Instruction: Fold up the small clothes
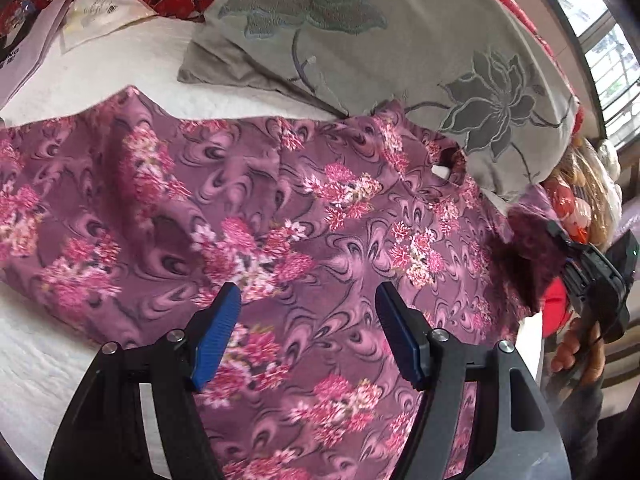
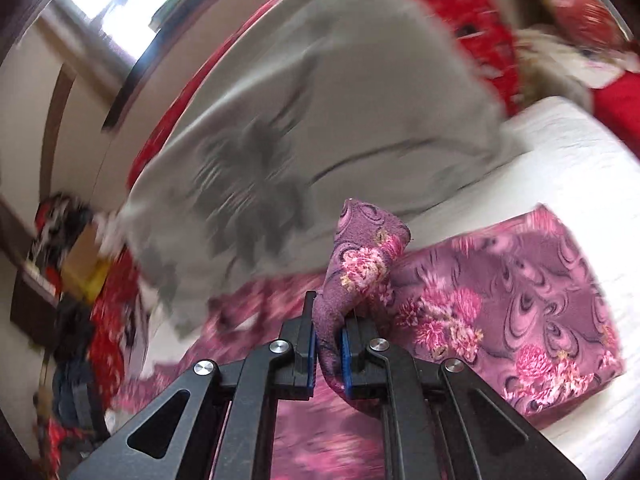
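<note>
garment (image 1: 248,216): spread flat on the white bed (image 1: 132,64), its far edge against the grey pillow (image 1: 360,40) | your right tool (image 2: 329,354): clamped on a raised corner of the garment, cloth standing up between the pads | your left tool (image 1: 308,336): fingers apart, above the garment's near part, holding nothing
</note>
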